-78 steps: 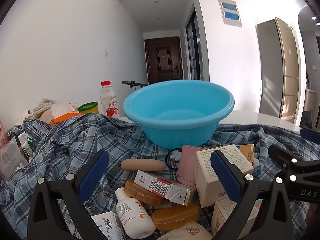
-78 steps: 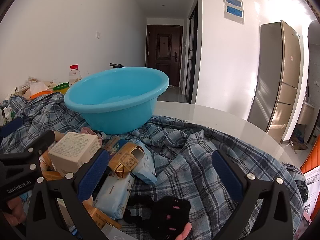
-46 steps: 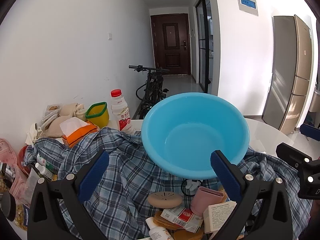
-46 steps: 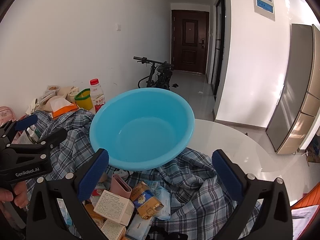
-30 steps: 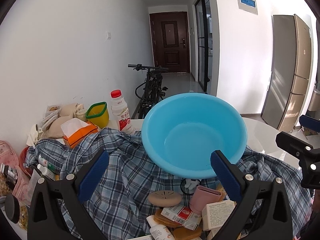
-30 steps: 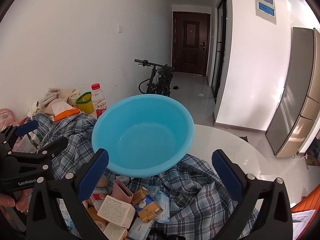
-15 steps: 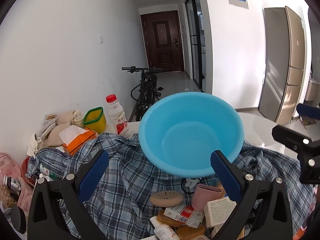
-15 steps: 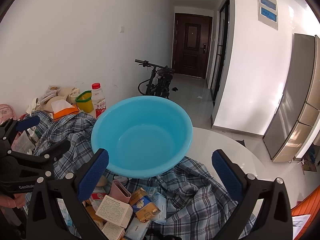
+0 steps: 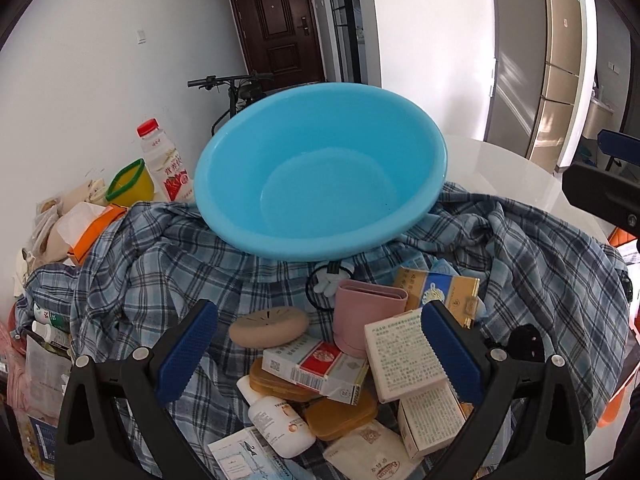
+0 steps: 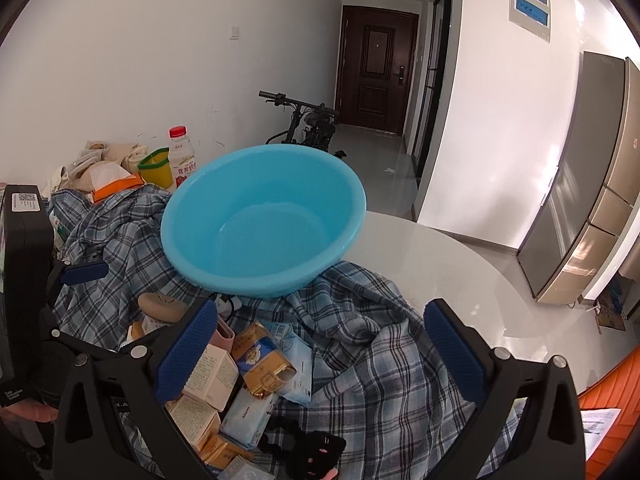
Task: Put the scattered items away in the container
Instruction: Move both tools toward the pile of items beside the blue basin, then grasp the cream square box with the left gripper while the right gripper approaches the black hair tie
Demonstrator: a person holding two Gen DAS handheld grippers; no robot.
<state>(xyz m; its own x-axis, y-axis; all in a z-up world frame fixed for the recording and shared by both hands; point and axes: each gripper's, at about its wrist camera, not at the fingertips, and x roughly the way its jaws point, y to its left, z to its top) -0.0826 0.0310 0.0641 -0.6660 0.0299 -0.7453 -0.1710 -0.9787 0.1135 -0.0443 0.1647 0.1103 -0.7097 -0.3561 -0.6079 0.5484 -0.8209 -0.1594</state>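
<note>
An empty blue basin [image 9: 320, 168] [image 10: 264, 216] sits tilted on a blue plaid cloth [image 9: 136, 264] [image 10: 360, 344]. In front of it lies a heap of small items: a pink cup [image 9: 368, 320], a tan oval case [image 9: 269, 326], a white box [image 9: 402, 354], a gold-and-blue pack [image 9: 440, 292] [image 10: 260, 354], a lotion bottle [image 9: 280, 420], amber soap cases [image 9: 340, 418]. My left gripper [image 9: 318, 356] hangs open just above the heap with nothing between its fingers. My right gripper [image 10: 320, 354] is open too, over the cloth to the right of the heap.
A milk bottle [image 9: 162, 160], a yellow cup [image 9: 130, 184] and an orange tissue pack [image 9: 90, 226] stand at the back left. The bare white tabletop [image 10: 440, 264] extends right of the cloth. A black plush toy [image 10: 316, 450] lies near the front. A bicycle [image 10: 308, 122] stands behind.
Both grippers rose from low over the table, then the left one dropped and moved forward toward the heap. Both stayed open; nothing was picked up.
</note>
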